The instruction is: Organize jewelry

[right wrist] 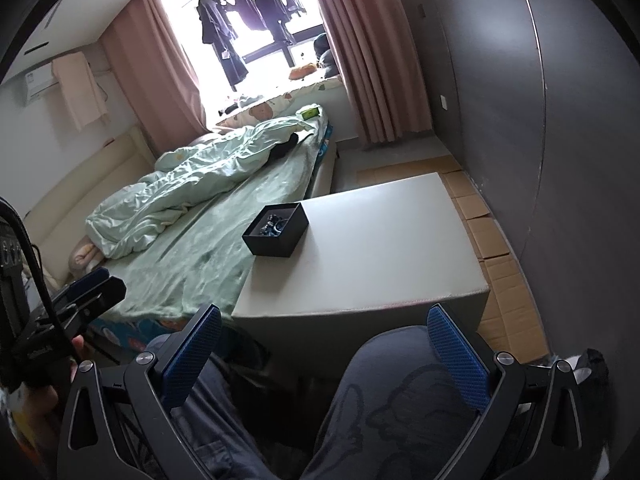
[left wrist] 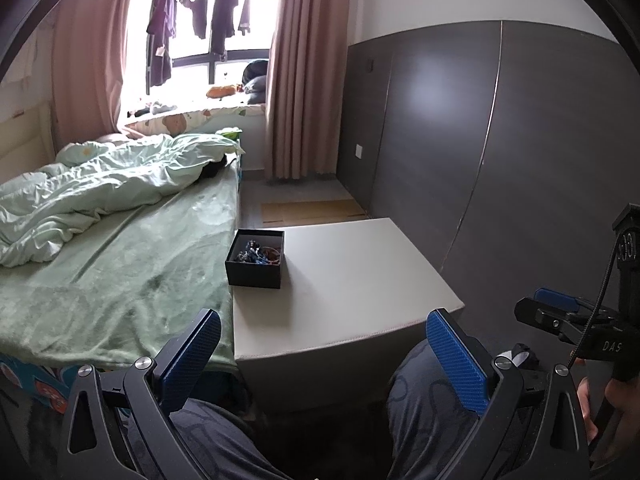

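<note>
A small black open box stands at the far left part of a white table, beside the bed. Tangled jewelry lies inside it, dark and blue pieces with some red. My left gripper is open and empty, held low over the person's knees, well short of the table's near edge. My right gripper is open and empty too, at about the same distance from the table. Each gripper also shows at the side of the other's view.
A bed with a green sheet and a crumpled quilt butts against the table's left side. A dark grey wardrobe wall stands to the right. Flattened cardboard covers the floor between table and wardrobe. The person's legs are under the grippers.
</note>
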The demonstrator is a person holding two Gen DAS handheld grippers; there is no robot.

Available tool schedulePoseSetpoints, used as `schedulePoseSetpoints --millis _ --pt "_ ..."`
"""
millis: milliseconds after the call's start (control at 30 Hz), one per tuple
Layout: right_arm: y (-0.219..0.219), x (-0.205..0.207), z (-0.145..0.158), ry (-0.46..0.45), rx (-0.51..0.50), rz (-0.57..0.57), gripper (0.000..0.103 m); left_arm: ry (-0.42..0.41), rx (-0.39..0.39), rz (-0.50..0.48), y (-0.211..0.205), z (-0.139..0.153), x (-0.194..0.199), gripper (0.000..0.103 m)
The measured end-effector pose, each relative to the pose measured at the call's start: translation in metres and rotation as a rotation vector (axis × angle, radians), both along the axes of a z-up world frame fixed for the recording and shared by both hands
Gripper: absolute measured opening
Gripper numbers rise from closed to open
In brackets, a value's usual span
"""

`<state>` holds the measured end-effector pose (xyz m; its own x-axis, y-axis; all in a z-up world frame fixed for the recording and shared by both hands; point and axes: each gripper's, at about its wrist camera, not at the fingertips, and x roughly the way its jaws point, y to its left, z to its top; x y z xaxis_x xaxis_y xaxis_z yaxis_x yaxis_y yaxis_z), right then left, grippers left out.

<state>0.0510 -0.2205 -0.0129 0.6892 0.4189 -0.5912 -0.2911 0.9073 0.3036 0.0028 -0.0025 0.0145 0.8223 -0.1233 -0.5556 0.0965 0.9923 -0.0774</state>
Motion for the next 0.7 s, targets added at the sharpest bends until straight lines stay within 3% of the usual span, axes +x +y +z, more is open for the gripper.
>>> schedulePoseSetpoints --millis 700 --pt "0.006 0.0043 -0.0033 0.006 -0.003 0.007 0.103 0.016 -0.02 -0.001 0.0082 -0.0022 0.0094 0.103"
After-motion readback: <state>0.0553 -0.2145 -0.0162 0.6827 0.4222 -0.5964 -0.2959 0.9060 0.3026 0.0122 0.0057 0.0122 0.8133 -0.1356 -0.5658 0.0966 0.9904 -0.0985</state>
